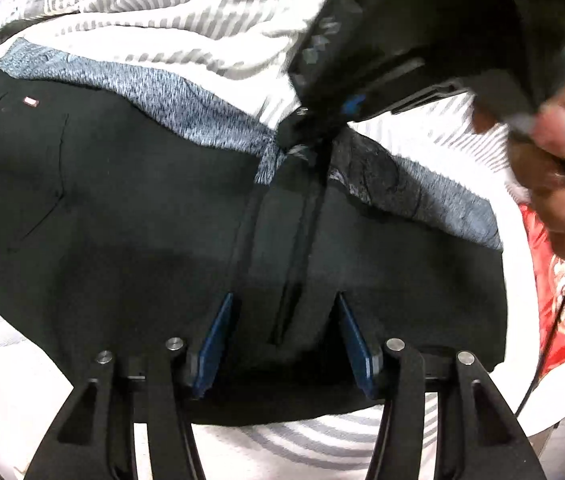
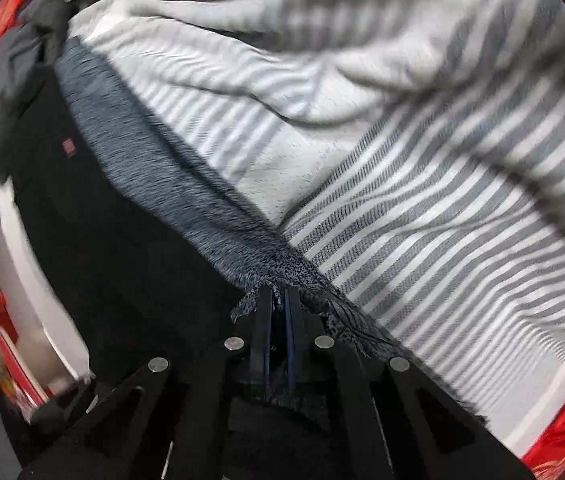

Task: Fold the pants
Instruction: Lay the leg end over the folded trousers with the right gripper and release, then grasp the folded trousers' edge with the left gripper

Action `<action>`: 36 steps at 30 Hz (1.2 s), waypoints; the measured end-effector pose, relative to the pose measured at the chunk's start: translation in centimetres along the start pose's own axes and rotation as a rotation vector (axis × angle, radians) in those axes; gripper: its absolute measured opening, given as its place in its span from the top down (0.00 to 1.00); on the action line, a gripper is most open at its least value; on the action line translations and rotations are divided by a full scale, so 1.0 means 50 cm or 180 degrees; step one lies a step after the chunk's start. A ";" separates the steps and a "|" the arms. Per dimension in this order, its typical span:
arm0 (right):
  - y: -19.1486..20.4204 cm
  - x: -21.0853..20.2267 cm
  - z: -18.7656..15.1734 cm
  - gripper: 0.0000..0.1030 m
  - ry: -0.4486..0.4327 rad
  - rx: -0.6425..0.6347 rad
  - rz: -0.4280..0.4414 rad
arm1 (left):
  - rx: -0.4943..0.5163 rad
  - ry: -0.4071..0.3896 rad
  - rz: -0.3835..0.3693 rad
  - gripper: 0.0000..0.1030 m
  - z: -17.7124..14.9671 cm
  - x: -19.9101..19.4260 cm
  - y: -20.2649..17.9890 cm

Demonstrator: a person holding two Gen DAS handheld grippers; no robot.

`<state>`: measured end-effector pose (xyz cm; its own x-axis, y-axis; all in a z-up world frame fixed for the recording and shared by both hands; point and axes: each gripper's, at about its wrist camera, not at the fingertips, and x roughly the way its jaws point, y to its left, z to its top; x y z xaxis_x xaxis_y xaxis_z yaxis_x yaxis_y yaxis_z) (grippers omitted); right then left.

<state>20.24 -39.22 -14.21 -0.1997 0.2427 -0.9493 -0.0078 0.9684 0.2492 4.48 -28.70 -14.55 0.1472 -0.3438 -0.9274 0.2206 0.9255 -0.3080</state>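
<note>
- Blue pads of my left gripper (image 1: 282,336) are standing apart, tips pressing down into the black pants (image 1: 122,208), with a raised fold of the dark cloth sitting between them; the pads are not squeezing it.
- Running up from between those pads, a centre seam (image 1: 302,240) is leading away toward the waistband.
- Beyond my left fingers, the heathered grey-blue waistband (image 1: 170,100) is lying across the far edge of the pants, well ahead of the tips.
- Off to the left of my left gripper, a back pocket with a small red tag (image 1: 30,101) is showing on the flat black fabric.
- My right gripper (image 2: 278,300) is pinching the waistband at its middle, pads nearly together with a bunch of the speckled grey cloth caught between them.
- In the left view, that right gripper (image 1: 302,136) is coming down from the upper right onto the waistband, directly ahead of my left fingers, and my hand (image 1: 558,184) is wrapping its handle at the right edge.
- Past the waistband, ahead of both grippers, a grey-and-white striped bedcover (image 2: 422,220) is spreading out in loose folds under the pants.
- Far to the right of my left gripper, a red printed bag (image 1: 558,304) is lying beside the pants' edge.
- At the upper left of the right view, some dark grey clothing (image 2: 6,92) is lying heaped; it is too blurred to name.
</note>
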 end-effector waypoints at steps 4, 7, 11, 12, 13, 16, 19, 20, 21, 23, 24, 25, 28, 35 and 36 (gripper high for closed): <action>-0.027 -0.042 -0.020 0.78 -0.0259 0.0304 0.0333 | 0.0090 -0.0051 0.0101 0.46 -0.017 -0.039 0.002; -0.049 -0.125 -0.057 0.43 -0.0583 0.0387 0.0309 | 0.0065 -0.0053 0.0160 0.35 -0.025 -0.065 0.013; -0.089 -0.195 -0.150 0.38 -0.0830 0.0661 0.0129 | 0.0019 -0.0085 0.0261 0.35 -0.036 -0.097 0.043; -0.089 -0.191 -0.174 0.38 -0.0839 0.0694 0.0054 | -0.0006 -0.0070 0.0287 0.35 -0.033 -0.099 0.047; -0.092 -0.192 -0.192 0.38 -0.0835 0.0695 -0.0033 | -0.0038 -0.0057 0.0327 0.35 -0.035 -0.101 0.056; -0.066 -0.167 -0.258 0.39 -0.0783 0.0628 -0.0304 | -0.0092 -0.0028 0.0439 0.35 -0.032 -0.117 0.108; -0.025 -0.060 -0.298 0.39 -0.0385 0.0487 -0.0603 | -0.0080 0.0009 0.0549 0.35 -0.037 -0.114 0.129; -0.014 -0.042 -0.305 0.38 -0.0420 0.0391 -0.0743 | -0.0072 0.0023 0.0580 0.35 -0.041 -0.114 0.135; -0.004 -0.045 -0.310 0.35 -0.0574 0.0322 -0.0852 | -0.0062 0.0038 0.0612 0.35 -0.047 -0.117 0.133; -0.005 -0.054 -0.308 0.35 -0.0555 0.0405 -0.0892 | -0.0046 0.0042 0.0629 0.35 -0.050 -0.128 0.137; -0.016 -0.063 -0.309 0.35 -0.0537 0.0535 -0.0809 | -0.0031 0.0021 0.0626 0.35 -0.052 -0.137 0.144; -0.032 -0.077 -0.313 0.35 -0.0532 0.0737 -0.0649 | -0.0019 0.0015 0.0625 0.35 -0.055 -0.146 0.146; -0.055 -0.117 -0.335 0.33 -0.0634 0.1053 -0.0457 | -0.0036 0.0025 0.0581 0.35 -0.061 -0.169 0.160; -0.076 -0.162 -0.418 0.24 -0.0764 0.1417 -0.0372 | -0.0049 0.0069 0.0559 0.35 -0.060 -0.176 0.183; -0.074 -0.160 -0.422 0.24 -0.0778 0.1430 -0.0371 | -0.0067 0.0091 0.0567 0.35 -0.061 -0.172 0.186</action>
<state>1.21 -45.95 -3.48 0.0124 0.0860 -0.9962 0.4156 0.9057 0.0833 2.32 -16.67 -10.06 0.1547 -0.1696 -0.9733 0.1732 0.9746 -0.1423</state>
